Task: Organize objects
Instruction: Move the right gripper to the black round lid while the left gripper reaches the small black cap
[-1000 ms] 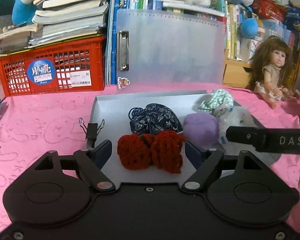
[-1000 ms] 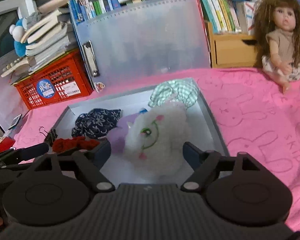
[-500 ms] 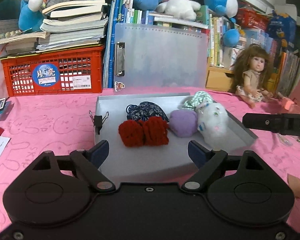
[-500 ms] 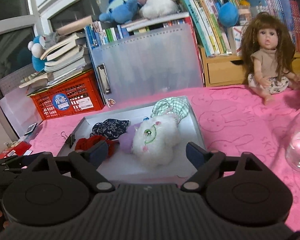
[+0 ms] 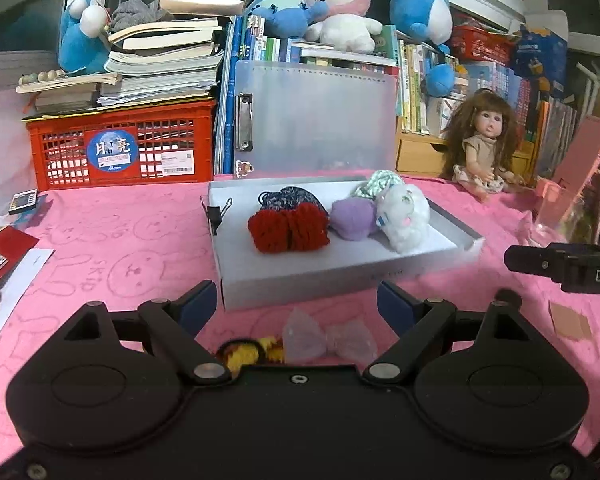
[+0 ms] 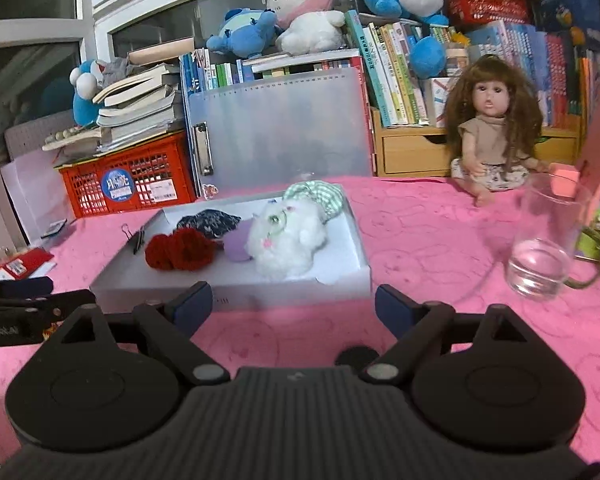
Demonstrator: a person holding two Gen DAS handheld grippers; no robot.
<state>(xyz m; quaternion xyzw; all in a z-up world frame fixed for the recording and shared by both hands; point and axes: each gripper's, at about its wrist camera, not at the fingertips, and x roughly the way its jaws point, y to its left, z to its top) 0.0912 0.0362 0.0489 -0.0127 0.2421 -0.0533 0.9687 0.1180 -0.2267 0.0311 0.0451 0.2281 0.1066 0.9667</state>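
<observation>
A shallow grey box [image 5: 300, 284] lies on the pink cloth. It holds a red knitted piece [image 5: 286, 232], a dark floral pouch [image 5: 290, 198], a purple puff [image 5: 354, 218], a white fluffy toy [image 5: 404, 216] and a green checked piece [image 5: 378, 182]. My left gripper [image 5: 296, 304] hovers open in front of the box. A translucent bow [image 5: 324, 340] and a yellow hair tie [image 5: 252, 350] lie just below its jaws. My right gripper [image 6: 294, 305] also faces the box [image 6: 236, 300]; its jaws are opening with nothing between them. The white toy [image 6: 288, 240] sits beyond them.
A glass mug [image 6: 548, 240] stands right of the box. A doll [image 6: 496, 136] sits at the back right. A red crate [image 5: 120, 148] with books and an upright clear clipboard [image 5: 316, 120] stand behind. A binder clip [image 5: 216, 216] grips the box's left wall. A black disc [image 6: 356, 356] lies near.
Both grippers have drawn back from over the box, which now sits farther off. Their jaws stand a little wider. The bow, hair tie and mug have come into view.
</observation>
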